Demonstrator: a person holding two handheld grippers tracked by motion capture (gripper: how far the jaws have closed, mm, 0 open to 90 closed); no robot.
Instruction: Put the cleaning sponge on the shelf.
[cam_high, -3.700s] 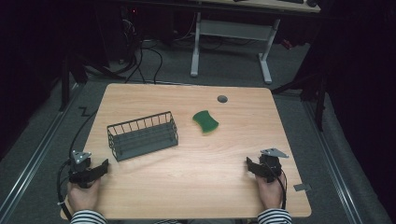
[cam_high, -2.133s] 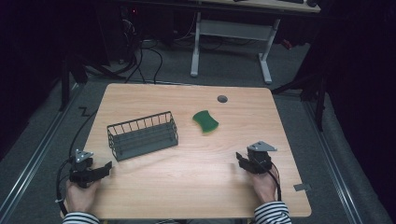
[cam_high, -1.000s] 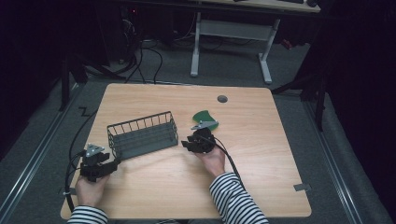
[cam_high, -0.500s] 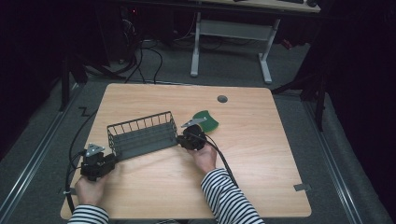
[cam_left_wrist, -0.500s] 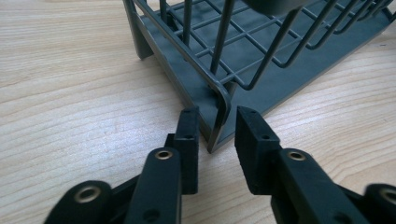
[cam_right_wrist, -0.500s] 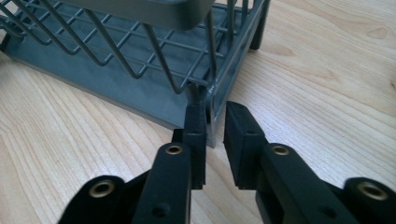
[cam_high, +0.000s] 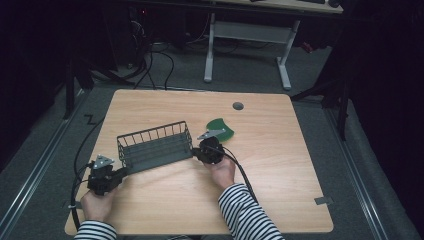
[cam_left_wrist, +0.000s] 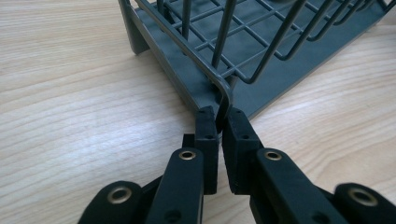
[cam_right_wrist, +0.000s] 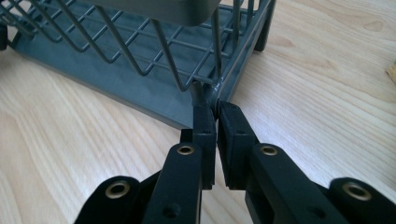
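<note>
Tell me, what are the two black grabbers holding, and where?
Both hold the grey wire basket. The left gripper pinches the wire at its near left corner, and the right gripper pinches the wire at its near right corner.

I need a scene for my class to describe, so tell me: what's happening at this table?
A person in striped sleeves holds a gripper in each hand at a wooden table. Both jaws have just been closing on the grey wire basket: the left gripper pinches the rim wire at one near corner, the right gripper pinches the other near corner. The basket stands on the table. A green sponge lies just beyond the right gripper.
</note>
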